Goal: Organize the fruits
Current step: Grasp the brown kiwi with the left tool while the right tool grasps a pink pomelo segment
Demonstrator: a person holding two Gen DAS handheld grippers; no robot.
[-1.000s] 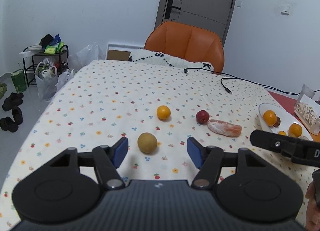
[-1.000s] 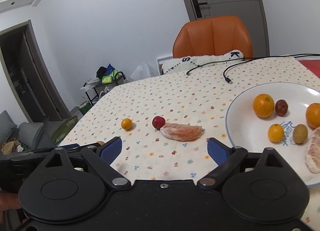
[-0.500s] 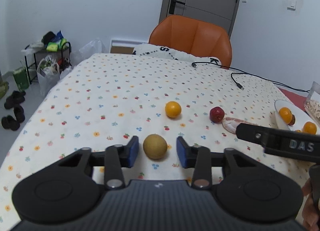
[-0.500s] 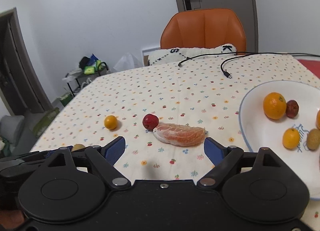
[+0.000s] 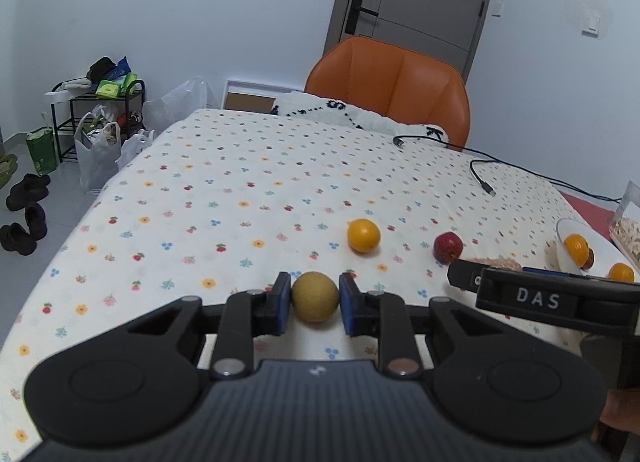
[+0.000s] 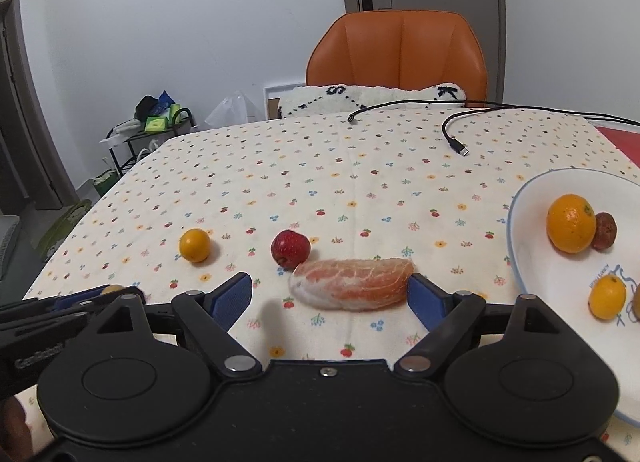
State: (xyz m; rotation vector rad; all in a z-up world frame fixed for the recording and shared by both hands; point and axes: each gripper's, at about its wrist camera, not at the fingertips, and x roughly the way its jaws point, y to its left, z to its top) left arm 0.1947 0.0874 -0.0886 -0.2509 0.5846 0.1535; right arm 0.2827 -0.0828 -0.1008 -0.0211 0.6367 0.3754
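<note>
My left gripper (image 5: 314, 305) has its blue pads pressed against both sides of a round, dull yellow-brown fruit (image 5: 315, 296) with a matte, faintly speckled skin; it sits on the flowered tablecloth (image 5: 224, 197) near the front edge. Beyond it lie a small glossy orange (image 5: 363, 235) and, to the right, a small red fruit (image 5: 448, 247) with a shiny skin.

My right gripper (image 6: 329, 298) is wide open over the cloth, its right pad touching the tip of a peeled grapefruit segment (image 6: 352, 284), pink flesh with white pith, lying lengthwise just in front of the red fruit (image 6: 290, 248).

At the right, the white plate (image 6: 560, 286) holds a large orange (image 6: 571, 223), a dark reddish fruit (image 6: 605, 230) touching it, and a small orange (image 6: 607, 296).
</note>
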